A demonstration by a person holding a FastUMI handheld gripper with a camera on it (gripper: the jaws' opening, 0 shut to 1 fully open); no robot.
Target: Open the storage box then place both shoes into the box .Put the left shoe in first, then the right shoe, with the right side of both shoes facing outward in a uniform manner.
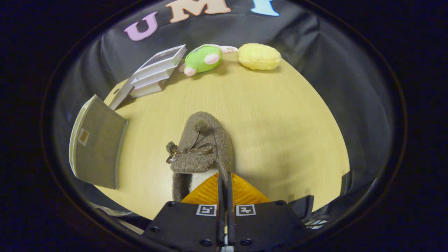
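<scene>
Even, fairly bright overhead light falls on the table [280, 115]; soft shadows, dim curved edges from fisheye distortion, mostly sharp focus.

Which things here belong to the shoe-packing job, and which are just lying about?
Job:
- brown fleece slipper, its heel rim pinched between the fingers of the tool
- grey box, left of the slipper

Lying about:
- green plush toy, at the table's far edge
- yellow plush toy, beside the green one
- white stepped stand, beyond the box
</scene>
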